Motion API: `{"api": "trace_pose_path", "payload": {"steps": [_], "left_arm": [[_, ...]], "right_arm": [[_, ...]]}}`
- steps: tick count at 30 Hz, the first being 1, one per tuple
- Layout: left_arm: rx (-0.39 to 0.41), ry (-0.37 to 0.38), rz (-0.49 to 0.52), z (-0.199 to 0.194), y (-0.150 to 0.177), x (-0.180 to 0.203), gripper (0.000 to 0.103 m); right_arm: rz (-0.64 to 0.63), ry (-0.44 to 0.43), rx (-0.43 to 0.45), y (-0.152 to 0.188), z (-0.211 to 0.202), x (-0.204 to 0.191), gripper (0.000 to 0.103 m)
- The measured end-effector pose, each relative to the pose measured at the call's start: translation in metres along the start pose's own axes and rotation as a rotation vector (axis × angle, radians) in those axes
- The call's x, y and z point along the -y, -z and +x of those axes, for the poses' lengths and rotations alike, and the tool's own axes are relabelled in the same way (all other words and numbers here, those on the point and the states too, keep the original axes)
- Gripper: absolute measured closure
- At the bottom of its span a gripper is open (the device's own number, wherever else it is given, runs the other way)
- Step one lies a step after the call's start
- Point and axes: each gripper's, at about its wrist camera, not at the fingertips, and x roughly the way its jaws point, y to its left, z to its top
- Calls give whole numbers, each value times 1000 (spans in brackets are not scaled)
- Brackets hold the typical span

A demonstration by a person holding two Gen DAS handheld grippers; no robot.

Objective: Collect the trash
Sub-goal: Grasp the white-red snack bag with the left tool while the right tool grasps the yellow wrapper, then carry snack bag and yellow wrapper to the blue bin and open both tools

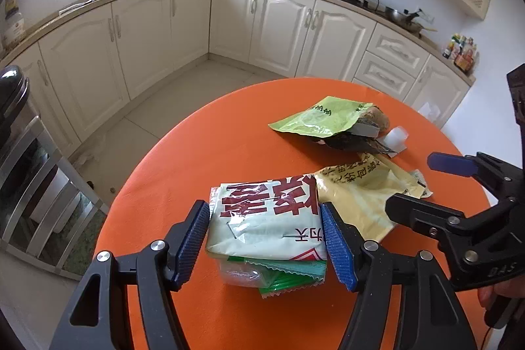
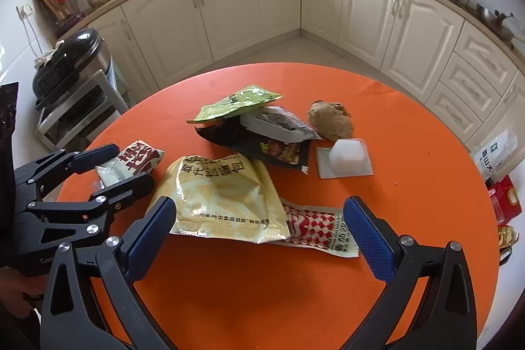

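A round orange table (image 2: 262, 291) holds scattered trash. My left gripper (image 1: 264, 207) is shut on a white packet with red characters (image 1: 262, 228), one blue pad against each side edge; green sachets (image 1: 288, 276) lie under it. From the right wrist view, the left gripper (image 2: 134, 164) holds that packet (image 2: 137, 159) at the table's left. My right gripper (image 2: 259, 205) hangs open over a yellow packet (image 2: 223, 195) and a red-and-white checked sachet (image 2: 315, 228), touching neither. Farther back lie a green packet (image 2: 239, 102), a dark wrapper (image 2: 256, 143), a white plastic cup (image 2: 347, 156) and a brown lump (image 2: 331, 120).
A metal rack with a black pot (image 2: 69, 64) stands left of the table. Cream cabinets (image 2: 367, 9) line the far walls. Bags and boxes (image 2: 498, 159) sit on the floor at the right. A person's hand (image 1: 492, 294) grips the right gripper's handle.
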Motion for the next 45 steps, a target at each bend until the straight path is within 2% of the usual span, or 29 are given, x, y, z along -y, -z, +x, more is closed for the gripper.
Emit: {"api": "trace_pose_path", "payload": {"steps": [4,8,9,11,12,15,17,18,21,24,30,40,45], "left_arm": [[2,-10,-30,-9,12,-19,40],[-14,-57,10,-10,19,-19,35],[-19,-67,16,-11,29,-13,33],[-15,-68,19,-6,27,-11,33],[-13,-70,19,-4,28,-9,34],[-4,-49,-21,-2,31,-8,38],[-3,-48,-35,-3,33,-10,39],[-2,-50,-37,-4,34,-10,39],[3,-45,-50,-14,56,-8,39],[7,-45,-64,-30,76,-3,39],[17,-28,-68,-51,89,8,39],[58,7,-4,-92,104,59,39],[88,32,37,-112,110,92,39]], "right_arm": [[-39,-13,-26,-5,21,-12,0],[-67,-25,-61,-3,37,-23,1],[-77,-25,-58,-2,39,-26,5],[-101,-2,-47,1,41,-32,9],[-108,-2,-42,3,40,-34,13],[-123,-17,-27,3,34,-37,37],[-131,-20,-21,4,31,-38,44],[-136,-21,-17,5,28,-38,52],[-111,-30,0,8,19,-37,72],[-70,-64,3,15,11,-30,72],[-7,-96,23,33,-12,-18,72],[49,-61,72,65,-67,6,73],[83,-36,126,84,-106,24,73]]}}
